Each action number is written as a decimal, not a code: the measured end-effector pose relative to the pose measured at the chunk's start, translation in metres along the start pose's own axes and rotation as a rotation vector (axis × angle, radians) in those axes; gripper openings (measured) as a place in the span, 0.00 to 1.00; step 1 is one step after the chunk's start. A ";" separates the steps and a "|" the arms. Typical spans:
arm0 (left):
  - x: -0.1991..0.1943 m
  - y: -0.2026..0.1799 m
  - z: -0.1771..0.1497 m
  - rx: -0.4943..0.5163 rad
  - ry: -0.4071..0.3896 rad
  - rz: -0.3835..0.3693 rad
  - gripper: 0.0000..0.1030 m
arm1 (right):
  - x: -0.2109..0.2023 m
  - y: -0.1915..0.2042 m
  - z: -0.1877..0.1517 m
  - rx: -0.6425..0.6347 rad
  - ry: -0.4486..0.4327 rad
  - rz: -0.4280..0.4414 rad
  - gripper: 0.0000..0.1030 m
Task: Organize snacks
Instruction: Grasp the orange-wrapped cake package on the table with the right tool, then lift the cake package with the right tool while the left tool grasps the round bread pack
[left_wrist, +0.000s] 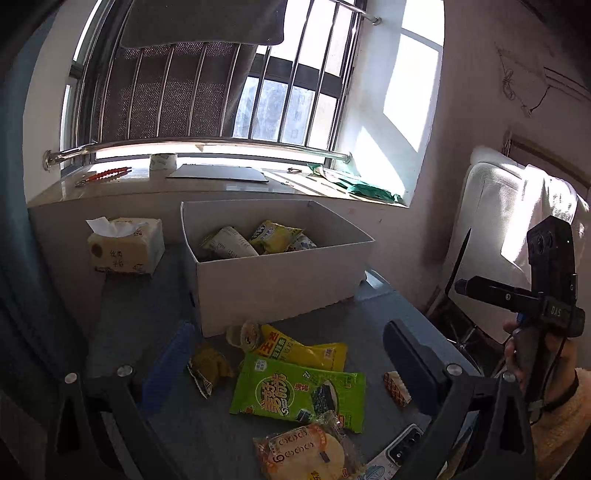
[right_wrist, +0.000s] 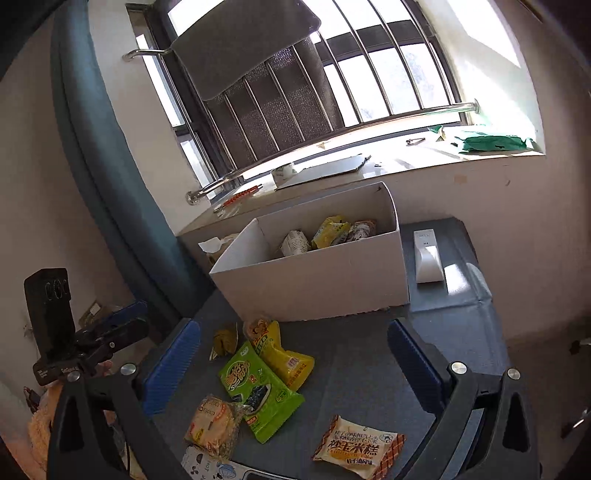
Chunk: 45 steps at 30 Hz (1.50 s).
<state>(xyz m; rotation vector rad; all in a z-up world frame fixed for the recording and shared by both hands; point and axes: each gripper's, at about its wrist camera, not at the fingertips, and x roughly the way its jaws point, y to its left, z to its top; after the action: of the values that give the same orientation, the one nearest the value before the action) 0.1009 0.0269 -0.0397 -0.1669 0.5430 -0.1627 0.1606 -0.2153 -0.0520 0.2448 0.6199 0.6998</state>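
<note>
While both pairs of fingers hang apart and empty over the near end of the table, the loose snacks lie between me and the box.

From my right gripper (right_wrist: 293, 363) outward, the green seaweed pack (right_wrist: 258, 400) sits just ahead and a little left, its long axis running from far left to near right; the rice cake packet (right_wrist: 356, 448) lies nearest, to the right, under the right finger. My left gripper (left_wrist: 291, 363) looks down on the same green pack, so both hands are close; I judge the right one better placed for the rice cake packet. Beyond the pile stands the white box (right_wrist: 314, 284), open-topped, a few snacks already inside, straight ahead toward the window.
</note>
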 end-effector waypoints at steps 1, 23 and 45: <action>-0.001 0.000 -0.009 -0.018 0.008 0.011 1.00 | -0.005 -0.004 -0.011 0.029 -0.002 -0.003 1.00; 0.014 0.000 -0.084 -0.189 0.191 -0.030 1.00 | 0.058 -0.019 -0.082 -0.645 0.471 -0.023 1.00; 0.049 -0.009 -0.098 -0.155 0.329 0.041 1.00 | 0.069 -0.036 -0.072 -0.398 0.490 0.052 0.41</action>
<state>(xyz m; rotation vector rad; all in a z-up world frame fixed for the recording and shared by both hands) 0.0898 -0.0029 -0.1448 -0.2826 0.8873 -0.1079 0.1766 -0.1958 -0.1545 -0.2912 0.9226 0.9259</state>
